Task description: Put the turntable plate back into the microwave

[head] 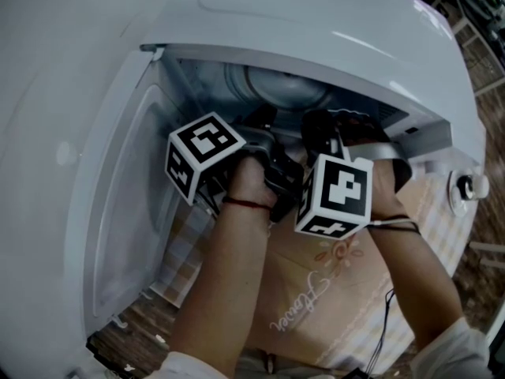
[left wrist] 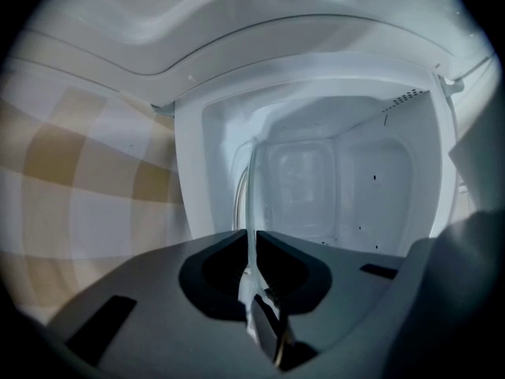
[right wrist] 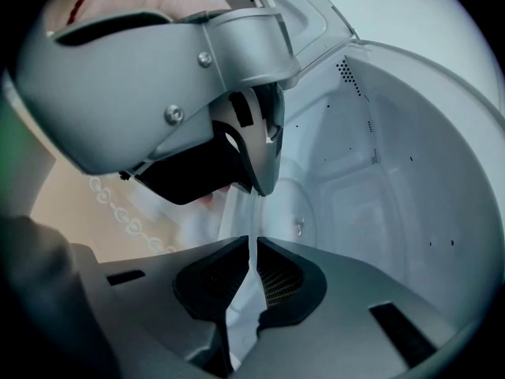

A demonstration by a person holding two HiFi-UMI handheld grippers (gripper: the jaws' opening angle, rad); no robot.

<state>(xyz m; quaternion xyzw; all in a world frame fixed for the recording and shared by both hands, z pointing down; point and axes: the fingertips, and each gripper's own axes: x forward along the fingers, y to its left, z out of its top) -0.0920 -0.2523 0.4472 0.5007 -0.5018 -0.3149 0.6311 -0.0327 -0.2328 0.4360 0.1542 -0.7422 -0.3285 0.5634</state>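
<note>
Plate (right wrist: 298,210) of glass pinched at rim by left claw (left wrist: 251,239) and right claw (right wrist: 252,247), apparently just inside microwave (head: 331,22)

Three close views into microwave (head: 300,14)

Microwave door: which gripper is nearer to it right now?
Left. The left gripper sits beside the open door; the right gripper is farther along, with the left gripper between it and the door. Both clamp the glass plate.
</note>
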